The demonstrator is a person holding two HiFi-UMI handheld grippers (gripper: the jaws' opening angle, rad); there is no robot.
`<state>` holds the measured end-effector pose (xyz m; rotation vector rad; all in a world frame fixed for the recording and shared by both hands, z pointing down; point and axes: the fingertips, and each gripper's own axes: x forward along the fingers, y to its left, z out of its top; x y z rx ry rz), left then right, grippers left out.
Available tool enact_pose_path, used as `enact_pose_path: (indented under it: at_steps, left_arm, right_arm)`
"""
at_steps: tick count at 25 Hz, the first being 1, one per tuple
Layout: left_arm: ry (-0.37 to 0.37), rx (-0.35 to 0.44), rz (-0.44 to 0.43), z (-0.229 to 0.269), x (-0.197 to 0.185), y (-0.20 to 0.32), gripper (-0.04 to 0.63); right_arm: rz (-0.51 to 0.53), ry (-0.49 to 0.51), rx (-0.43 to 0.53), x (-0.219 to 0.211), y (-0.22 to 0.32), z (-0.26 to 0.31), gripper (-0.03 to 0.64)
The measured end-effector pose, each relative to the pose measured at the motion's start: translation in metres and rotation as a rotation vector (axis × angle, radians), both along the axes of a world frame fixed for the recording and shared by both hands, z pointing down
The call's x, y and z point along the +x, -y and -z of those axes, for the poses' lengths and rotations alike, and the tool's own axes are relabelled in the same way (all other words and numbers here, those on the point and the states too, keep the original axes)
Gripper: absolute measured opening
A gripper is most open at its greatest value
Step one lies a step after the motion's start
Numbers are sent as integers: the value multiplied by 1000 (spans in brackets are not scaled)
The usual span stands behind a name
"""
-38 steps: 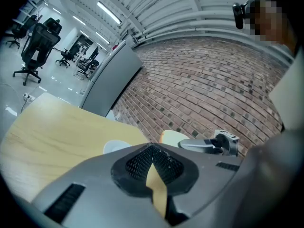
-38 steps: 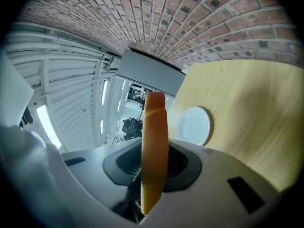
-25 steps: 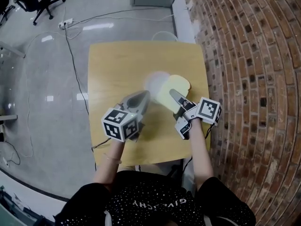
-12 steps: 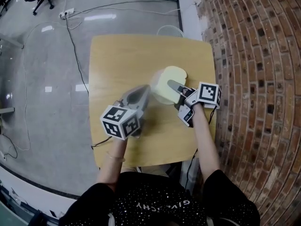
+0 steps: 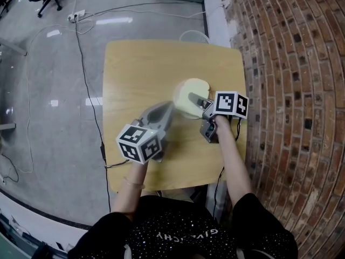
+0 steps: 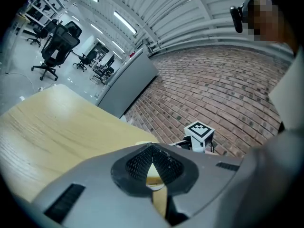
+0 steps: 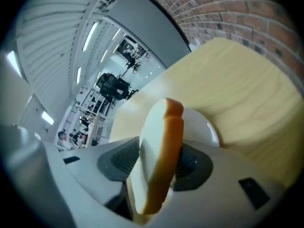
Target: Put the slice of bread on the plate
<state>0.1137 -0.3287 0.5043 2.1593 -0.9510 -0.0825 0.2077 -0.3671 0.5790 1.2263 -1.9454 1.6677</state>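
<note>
Nearest, the left gripper [image 5: 168, 108] hangs with its fingers closed on nothing. Right of it, the right gripper [image 5: 193, 98] has just been opening its fingers around the pale, brown-crusted slice of bread [image 7: 161, 146]. The slice has come down onto the round white plate [image 7: 209, 127] and stands loosely on edge, so release looks underway. There are two grippers, one slice, one plate and one light wooden counter [image 5: 140, 69].

Bright light is given by ceiling lamps [image 6: 124, 23], and glare is seen on the floor [image 5: 110, 20] upper left. Picture edges are bent and darkened.
</note>
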Motion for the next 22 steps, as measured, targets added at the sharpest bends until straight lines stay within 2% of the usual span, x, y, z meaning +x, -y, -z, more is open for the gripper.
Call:
enact_pose_path:
  at_steps: [2, 5, 12, 16, 18, 20, 22]
  left_arm:
    - [-12, -3, 0, 1, 1, -2, 11]
    - [-18, -2, -2, 3, 3, -4, 11]
    - [-18, -3, -10, 6, 3, -9, 11]
    - [-27, -6, -24, 9, 6, -14, 11]
    - [-21, -2, -25, 10, 7, -15, 11]
    - [-17, 1, -26, 11, 7, -16, 11]
    - [-13, 1, -23, 10, 6, -16, 11]
  right_arm:
    - [48, -115, 42, 3, 0, 0, 236]
    - [84, -249, 92, 12, 3, 2, 264]
    - [58, -365, 135, 33, -2, 5, 291]
    - [33, -335, 137, 36, -4, 1, 291]
    - [16, -283, 154, 33, -2, 5, 290]
    - [-38, -160, 183, 31, 3, 19, 214]
    - [-93, 22, 203, 25, 7, 39, 196]
